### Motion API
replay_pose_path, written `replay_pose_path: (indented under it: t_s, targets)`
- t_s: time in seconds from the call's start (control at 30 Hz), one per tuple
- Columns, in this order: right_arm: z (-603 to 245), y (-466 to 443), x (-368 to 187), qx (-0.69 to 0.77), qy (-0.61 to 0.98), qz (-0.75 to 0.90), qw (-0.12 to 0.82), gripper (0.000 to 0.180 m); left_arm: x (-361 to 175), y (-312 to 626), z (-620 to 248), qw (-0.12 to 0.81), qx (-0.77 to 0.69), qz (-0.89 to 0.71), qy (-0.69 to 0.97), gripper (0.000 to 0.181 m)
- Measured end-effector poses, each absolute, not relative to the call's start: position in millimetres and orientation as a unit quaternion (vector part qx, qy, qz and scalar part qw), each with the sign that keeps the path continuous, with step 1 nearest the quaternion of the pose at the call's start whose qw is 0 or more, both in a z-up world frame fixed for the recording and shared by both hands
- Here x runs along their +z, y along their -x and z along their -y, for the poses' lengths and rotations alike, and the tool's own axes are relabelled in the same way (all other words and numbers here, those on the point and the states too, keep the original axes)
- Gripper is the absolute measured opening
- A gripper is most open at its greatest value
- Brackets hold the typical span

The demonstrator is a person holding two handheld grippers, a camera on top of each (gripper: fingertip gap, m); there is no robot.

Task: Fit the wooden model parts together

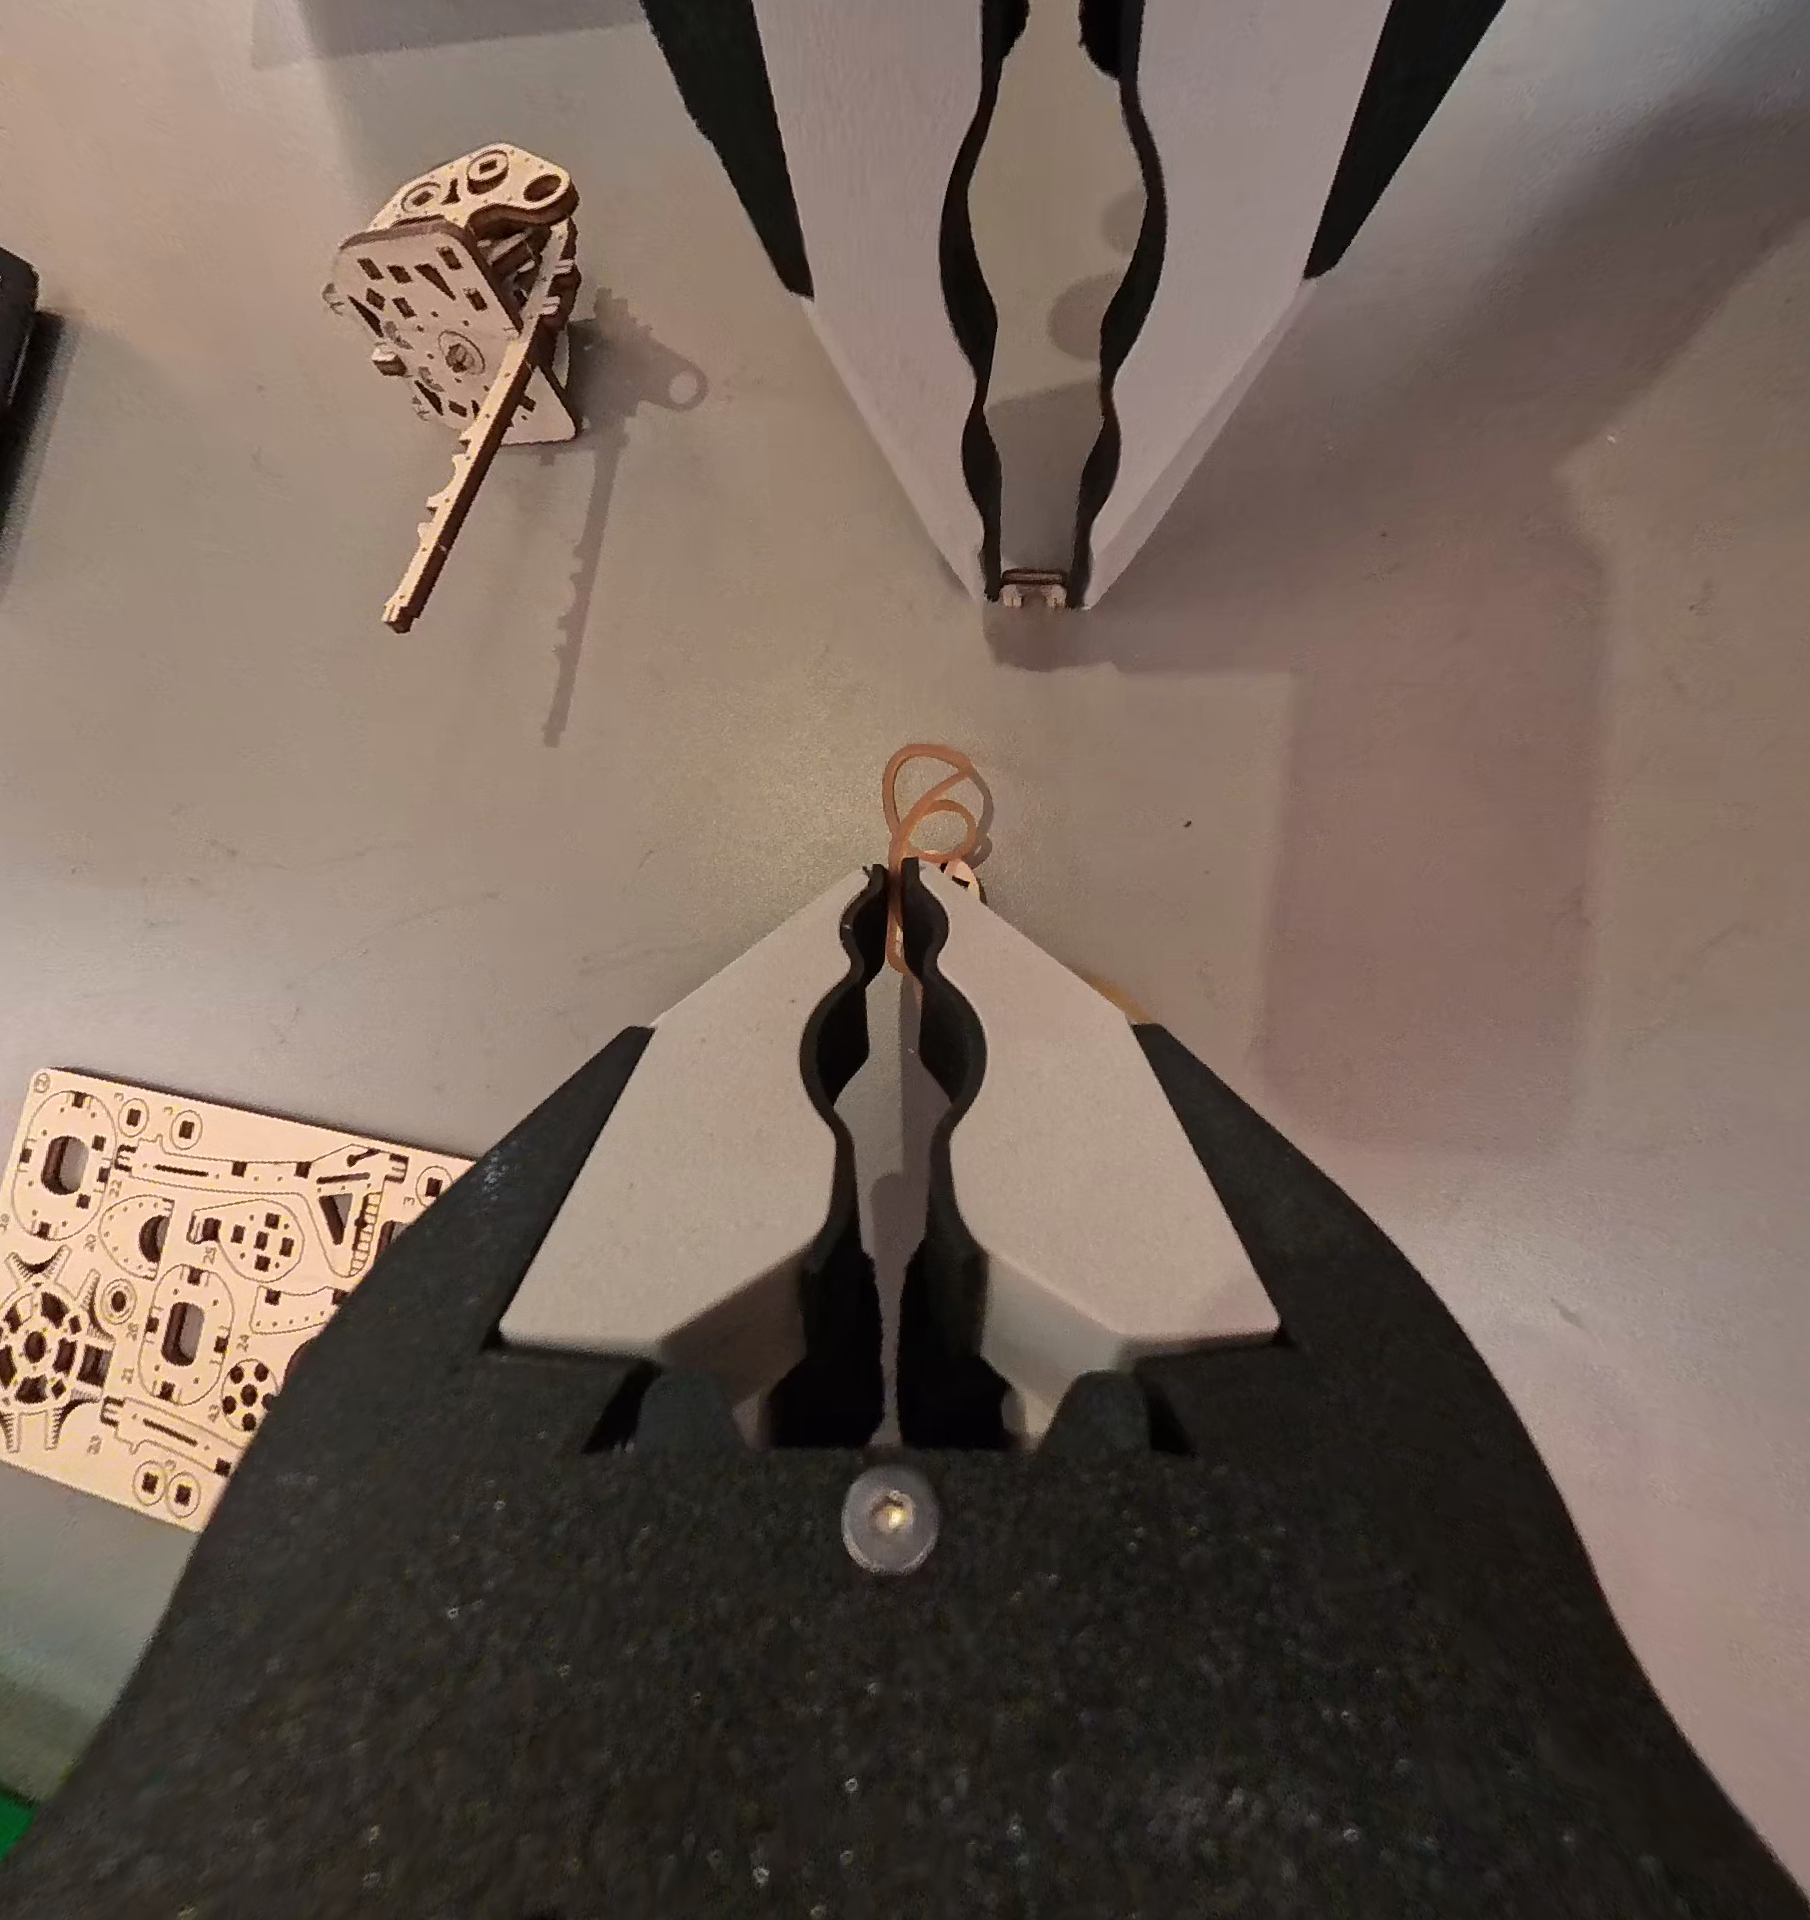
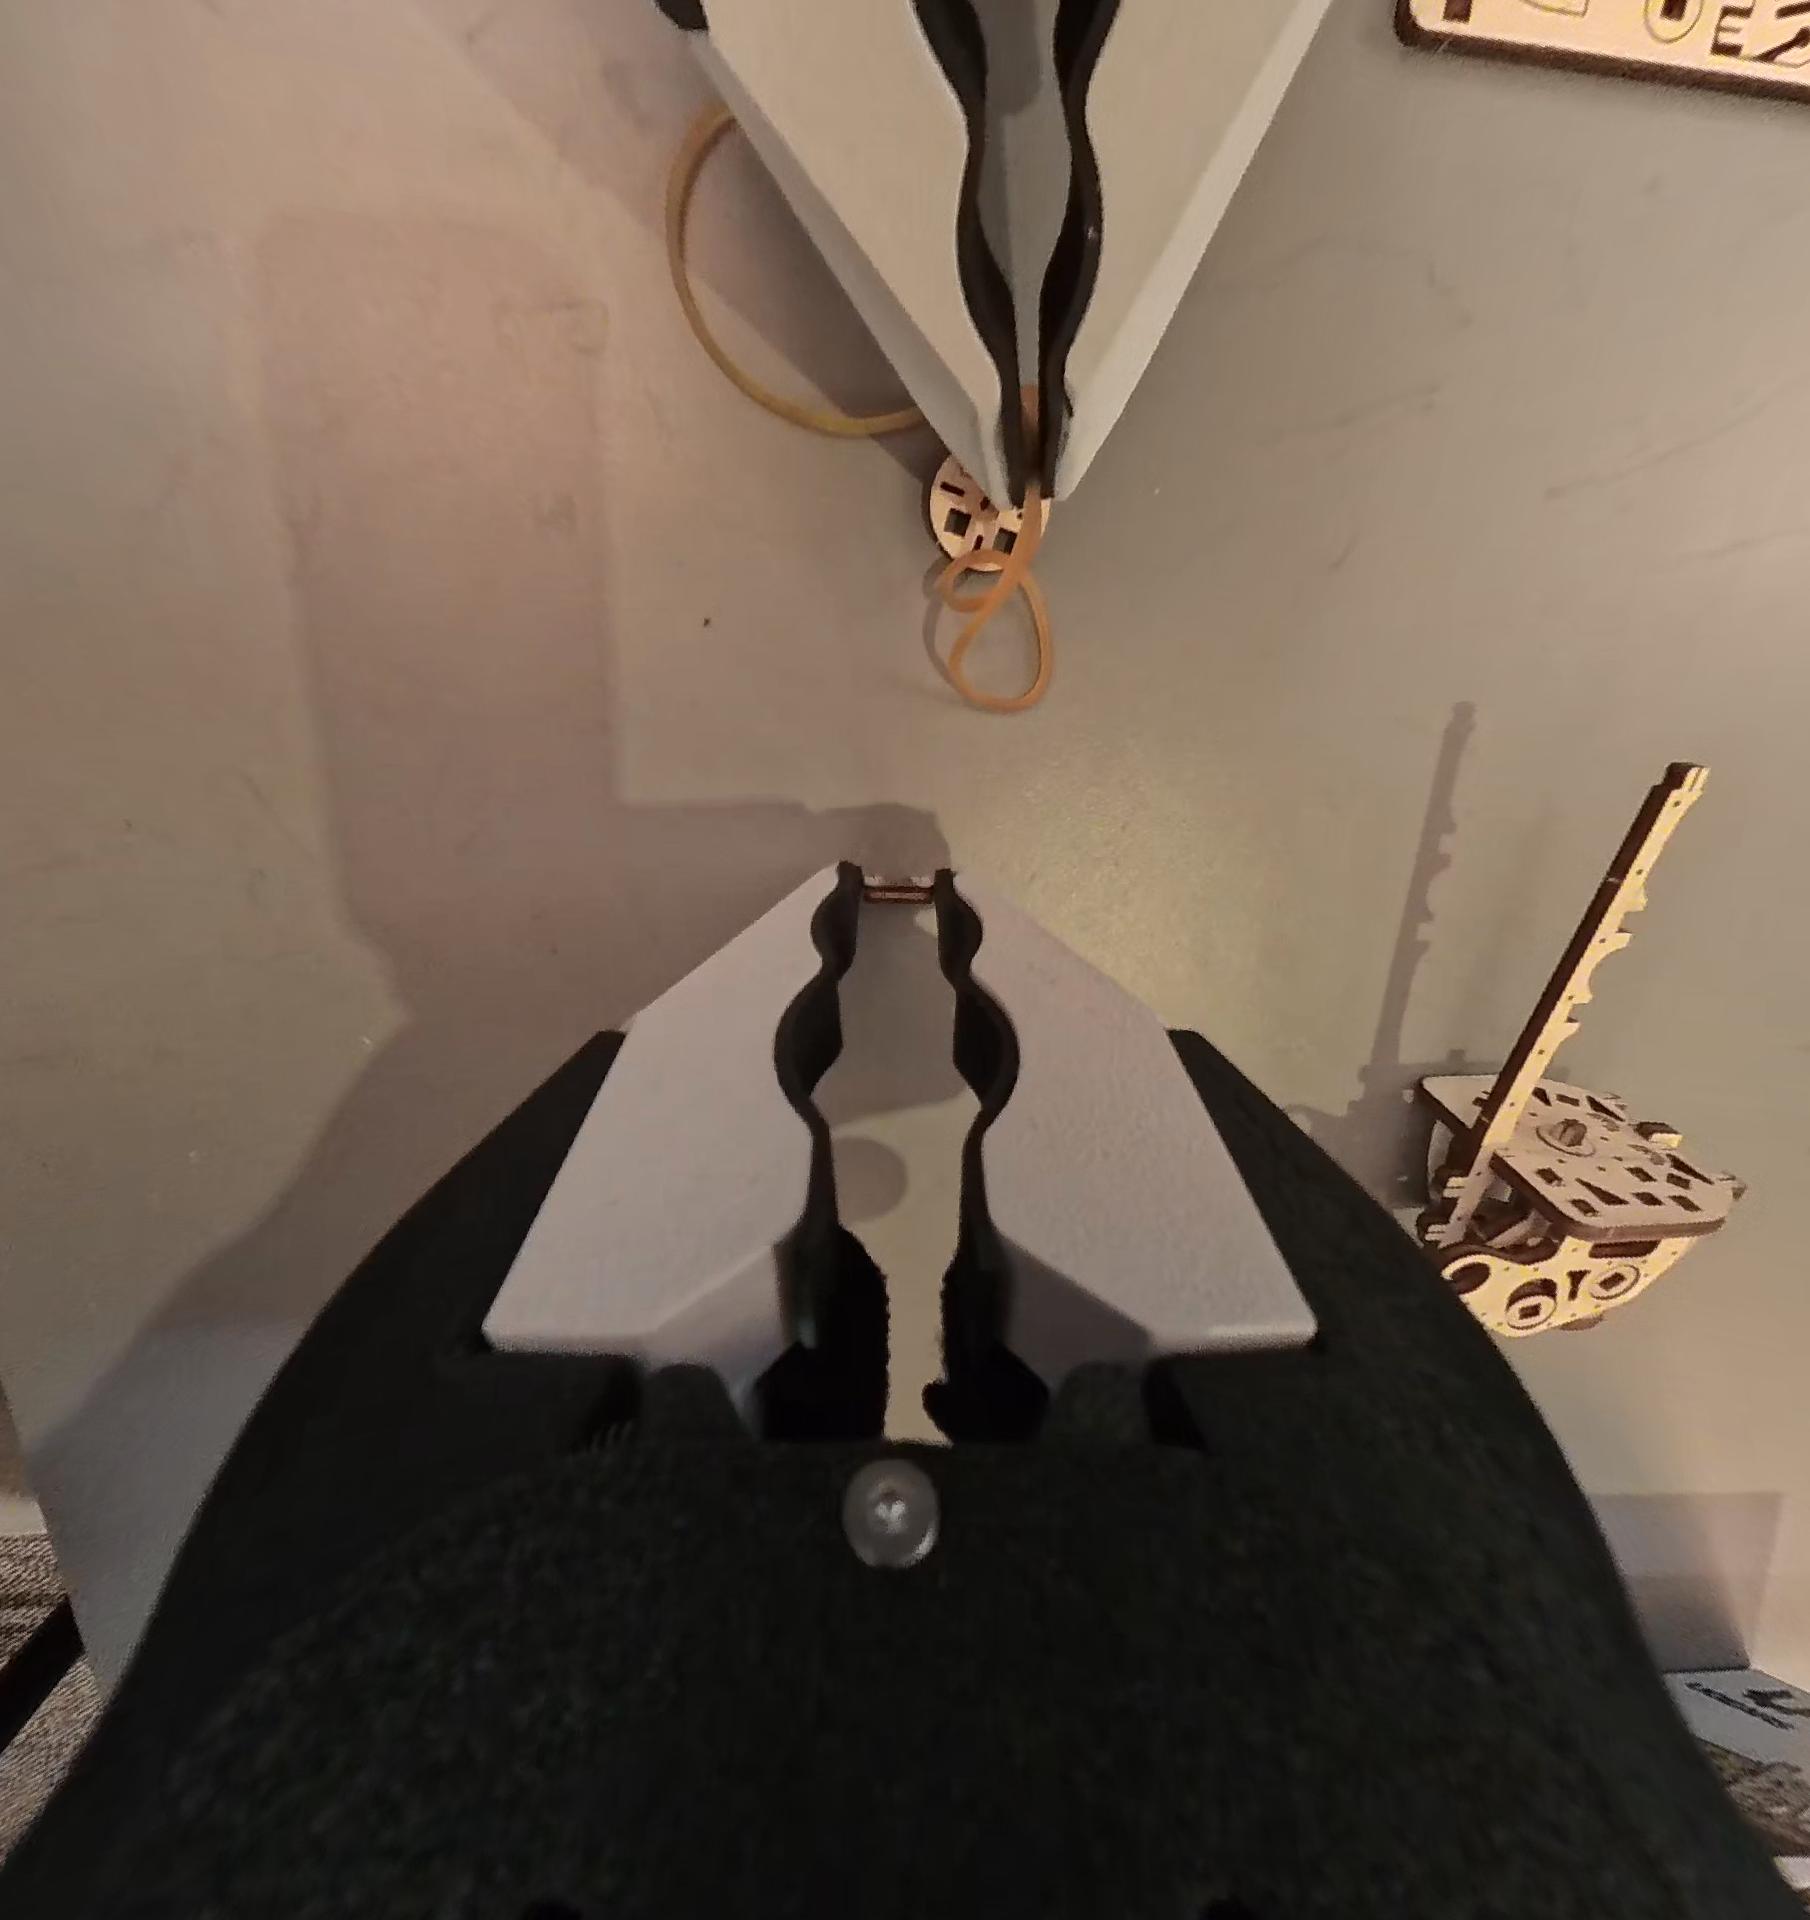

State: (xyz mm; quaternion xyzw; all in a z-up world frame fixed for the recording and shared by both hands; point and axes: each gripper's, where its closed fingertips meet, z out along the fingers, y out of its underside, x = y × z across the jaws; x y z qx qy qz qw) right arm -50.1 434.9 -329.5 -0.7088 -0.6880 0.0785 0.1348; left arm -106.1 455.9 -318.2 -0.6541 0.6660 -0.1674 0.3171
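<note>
On the grey table (image 1: 1503, 935), the left gripper (image 1: 893, 878) is pinched nearly closed on a rubber band (image 1: 932, 800), beside a small wooden disc (image 2: 968, 514). Facing it, the right gripper (image 2: 899, 883) clamps a small wooden part (image 2: 899, 890) at its tips, and the half-built model (image 1: 465, 312) stands well apart.

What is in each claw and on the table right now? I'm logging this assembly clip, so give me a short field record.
left claw: shut on a tan rubber band, over a small wooden disc
right claw: shut on a small wooden piece
claws: tip to tip, apart
assembled wooden model: on the table, untouched
parts sheet: flat, by the left claw
second rubber band: loose on the table
</note>
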Motion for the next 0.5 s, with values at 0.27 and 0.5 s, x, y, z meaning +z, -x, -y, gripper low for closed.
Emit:
replay_pose_path:
  t_s: [0.27,0.5]
  targets:
    - [-435.8,47.1,-328.4,0.077,0.707,0.69,0.134,0.017,-318.8,105.2,-455.6,0.316,-0.168,-0.667,0.653,0.0]
    - [-436.1,47.9,-329.7,0.079,0.699,0.698,0.135,0.016,-318.5,105.9,-455.8,0.317,-0.168,-0.666,0.654,0.0]
